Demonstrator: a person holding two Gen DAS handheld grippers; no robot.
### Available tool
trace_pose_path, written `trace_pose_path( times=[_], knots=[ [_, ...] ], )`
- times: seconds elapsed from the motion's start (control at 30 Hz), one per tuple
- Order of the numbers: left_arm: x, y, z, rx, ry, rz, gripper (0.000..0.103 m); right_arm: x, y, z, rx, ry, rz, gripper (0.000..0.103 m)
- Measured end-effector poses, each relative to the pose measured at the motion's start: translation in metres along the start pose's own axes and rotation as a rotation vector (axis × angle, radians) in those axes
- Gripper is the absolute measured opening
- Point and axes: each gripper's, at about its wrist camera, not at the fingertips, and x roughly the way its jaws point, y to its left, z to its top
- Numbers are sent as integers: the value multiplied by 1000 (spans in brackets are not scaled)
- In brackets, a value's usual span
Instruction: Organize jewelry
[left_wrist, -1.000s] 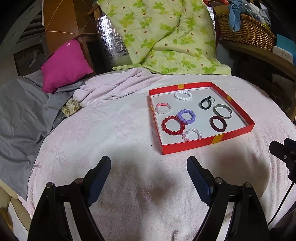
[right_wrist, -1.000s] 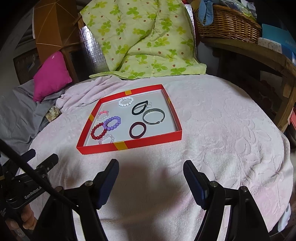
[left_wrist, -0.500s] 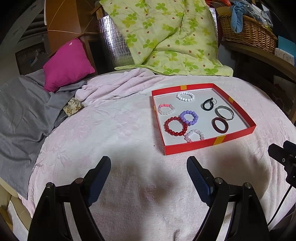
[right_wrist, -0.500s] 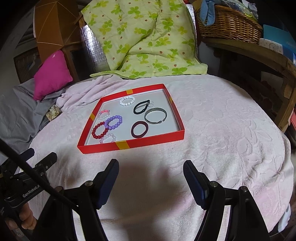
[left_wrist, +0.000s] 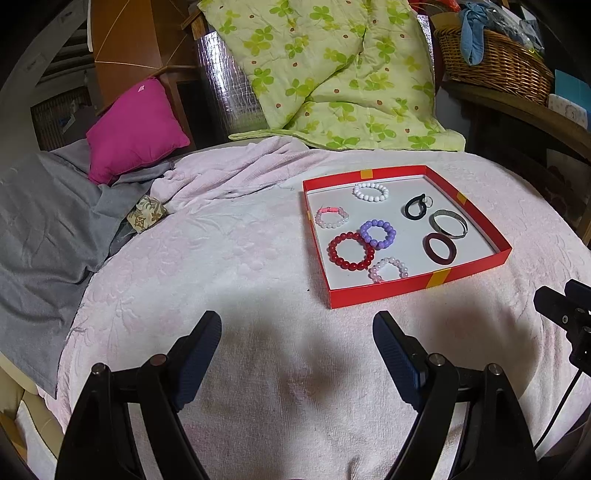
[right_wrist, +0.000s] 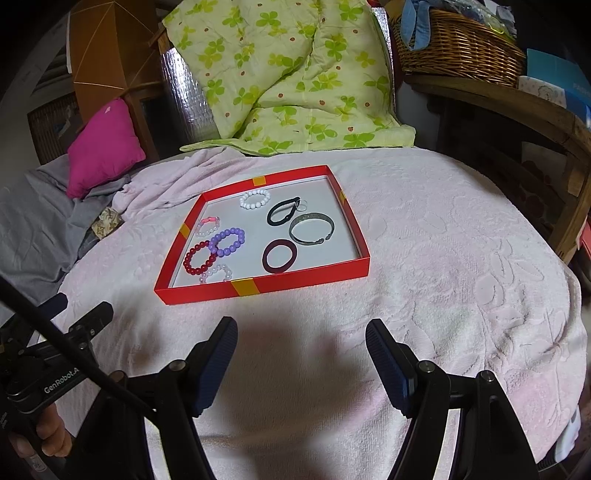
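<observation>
A shallow red tray (left_wrist: 421, 288) (right_wrist: 303, 278) lies on the pale pink blanket and holds several bracelets: white beads (left_wrist: 371, 192), pink-and-clear beads (left_wrist: 331, 217), purple beads (left_wrist: 377, 234) (right_wrist: 226, 242), red beads (left_wrist: 350, 251) (right_wrist: 198, 258), pale pink beads (left_wrist: 388, 268), a black cord loop (left_wrist: 416, 206) (right_wrist: 283, 212), a silver bangle (left_wrist: 449, 223) (right_wrist: 311, 229) and a dark maroon ring (left_wrist: 439, 248) (right_wrist: 279, 255). My left gripper (left_wrist: 297, 325) is open and empty, near and left of the tray. My right gripper (right_wrist: 301, 332) is open and empty, just in front of the tray.
A magenta cushion (left_wrist: 135, 129) and grey cloth (left_wrist: 40, 229) lie at the left. A green clover quilt (left_wrist: 332, 70) stands behind the tray. A wicker basket (left_wrist: 495, 62) sits on a wooden shelf at the back right. The left gripper's body (right_wrist: 40, 369) shows at the right view's lower left.
Both views have shifted slightly; the tray sits a little further right in each. Both grippers stay open and empty. The bracelets have not moved.
</observation>
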Motion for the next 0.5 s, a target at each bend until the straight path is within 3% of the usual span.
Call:
trace_pose_path(
  times=[0.5],
  knots=[
    [-1, 2, 0, 4, 0, 5, 84, 2, 2, -1, -5, 2, 1, 75]
  ],
)
